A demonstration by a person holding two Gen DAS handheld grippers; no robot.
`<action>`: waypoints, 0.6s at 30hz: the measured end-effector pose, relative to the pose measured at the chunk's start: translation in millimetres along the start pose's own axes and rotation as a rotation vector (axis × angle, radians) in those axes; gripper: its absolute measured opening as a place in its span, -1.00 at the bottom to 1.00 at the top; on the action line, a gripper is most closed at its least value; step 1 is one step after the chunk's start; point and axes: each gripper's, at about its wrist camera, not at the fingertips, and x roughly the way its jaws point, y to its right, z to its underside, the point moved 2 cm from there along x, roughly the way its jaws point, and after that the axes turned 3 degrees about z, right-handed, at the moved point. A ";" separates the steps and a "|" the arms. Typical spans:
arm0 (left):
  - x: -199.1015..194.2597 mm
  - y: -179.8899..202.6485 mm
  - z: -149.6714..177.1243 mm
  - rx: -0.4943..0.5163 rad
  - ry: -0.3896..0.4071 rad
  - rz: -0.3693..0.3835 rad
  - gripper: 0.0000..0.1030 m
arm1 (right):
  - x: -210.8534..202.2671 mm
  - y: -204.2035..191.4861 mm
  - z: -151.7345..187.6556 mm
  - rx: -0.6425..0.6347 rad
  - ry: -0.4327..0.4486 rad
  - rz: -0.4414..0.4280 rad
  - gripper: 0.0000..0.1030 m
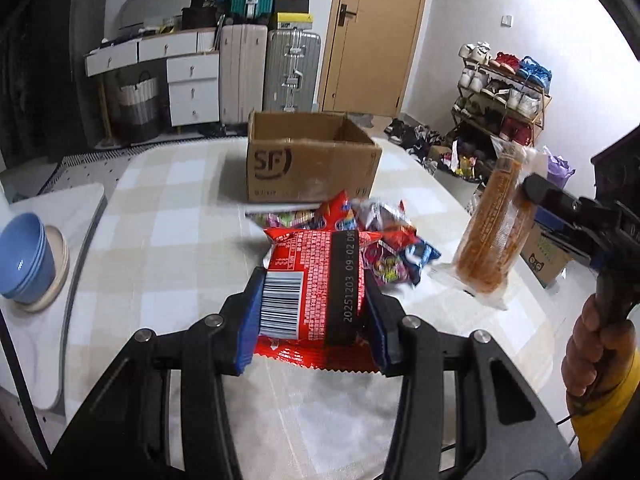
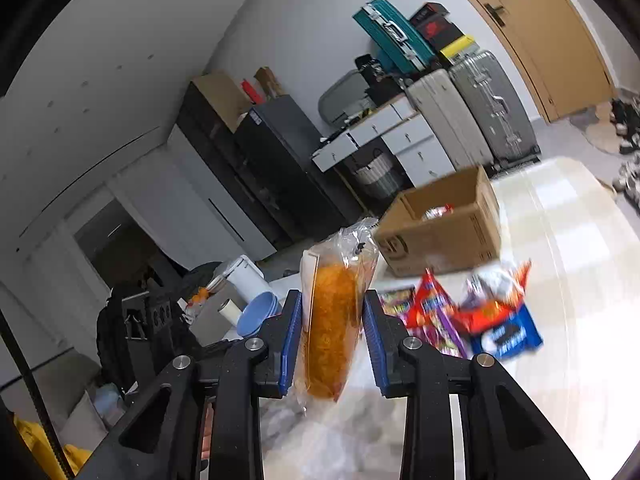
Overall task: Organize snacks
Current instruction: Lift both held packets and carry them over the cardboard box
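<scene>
Snacks lie in a loose heap on the checked surface, just near of an open cardboard box printed with a dark "SF" logo on its front. The heap holds red, purple and blue wrappers; their print is too blurred to read. In the right wrist view a small red and white packet shows inside the box.

The left tool is clamped on a red snack packet, its blue pads pressing both sides. The packet's back faces the camera: a white barcode panel at the left, dense small white print, and a black strip stamped "20251203 09-02". It is held above the surface, near of the heap.

The right tool grips a clear bag of orange snack standing upright between its pads, off the surface and right of the heap. A hand with a yellow sleeve holds its handle.

At the far left, stacked blue bowls sit on a pale plate. Beyond the surface stand suitcases, white drawers and a wooden door.
</scene>
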 end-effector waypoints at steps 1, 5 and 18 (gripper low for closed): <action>-1.7 0.6 -5.4 0.006 0.002 0.001 -0.19 | 2.7 -2.5 -4.9 -0.009 -0.001 0.002 -0.41; -7.3 3.1 -21.6 0.030 0.019 -0.003 -0.19 | 19.7 -3.5 -15.8 -0.015 -0.016 0.000 -0.41; 34.5 -8.0 -49.7 -0.003 -0.029 0.031 -0.19 | 59.0 19.1 -44.3 0.020 -0.037 -0.020 -0.42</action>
